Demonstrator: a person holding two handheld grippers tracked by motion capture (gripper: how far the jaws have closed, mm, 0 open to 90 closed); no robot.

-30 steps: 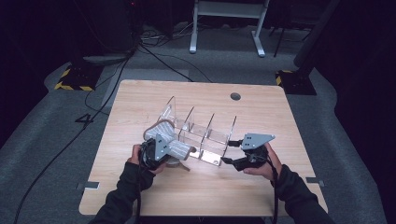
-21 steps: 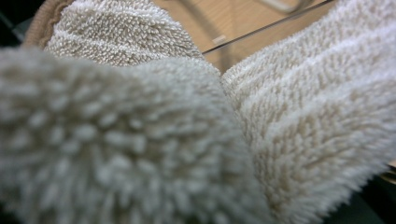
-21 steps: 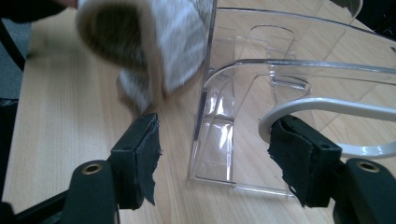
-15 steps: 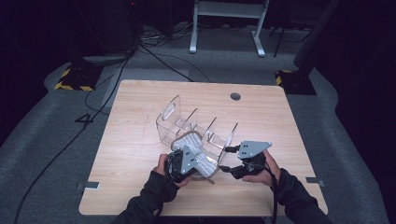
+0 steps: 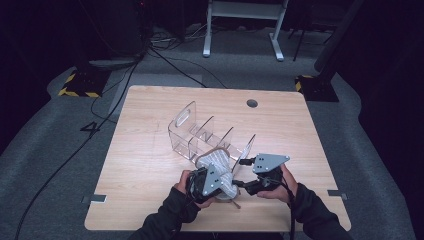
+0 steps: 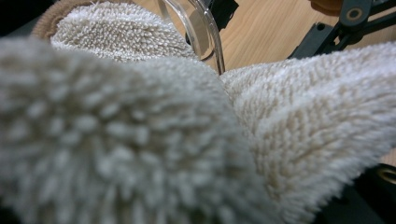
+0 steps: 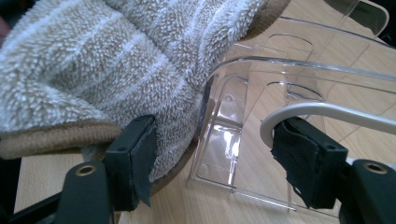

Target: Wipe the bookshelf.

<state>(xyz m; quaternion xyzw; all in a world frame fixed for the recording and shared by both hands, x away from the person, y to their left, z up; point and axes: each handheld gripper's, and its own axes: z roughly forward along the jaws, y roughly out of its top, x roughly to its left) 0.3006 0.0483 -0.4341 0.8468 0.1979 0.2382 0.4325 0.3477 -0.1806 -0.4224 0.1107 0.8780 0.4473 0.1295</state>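
Both forearms in from the table's (image 5: 150, 150) near edge, dark sleeves, hands close together just short of that edge, right of its middle. Left hand (image 5: 192, 186) wrapped around left gripper (image 5: 212, 177), grey plate tilted up, gripper angled toward the far right. Pinching a fuzzy cream slipper (image 5: 216, 162) with tan edging; own jaws buried in pile in the left gripper view, slipper (image 6: 140, 140) pressed right against the lens, so grip read partly from the near-closed setting, probably clamped on the heel end. Toe of slipper lifted against the near end of the clear acrylic organizer (image 5: 200, 135). Organizer sits diagonally mid-table, tall end panel with handle slot toward the far left, 3 or so dividers, near end by the hands. Right hand (image 5: 277, 182) curled under right gripper (image 5: 245, 170), pointed left at the organizer's near end panel. Right gripper view: jaws spread wide, have just been opening a bit more, clear panel edge (image 7: 280, 65) standing between them, pads not pressing it. Left pad (image 7: 140, 158) brushing the slipper's (image 7: 93, 70) fluffy underside, right pad (image 7: 303, 163) beside a grey curved rim (image 7: 327, 112).
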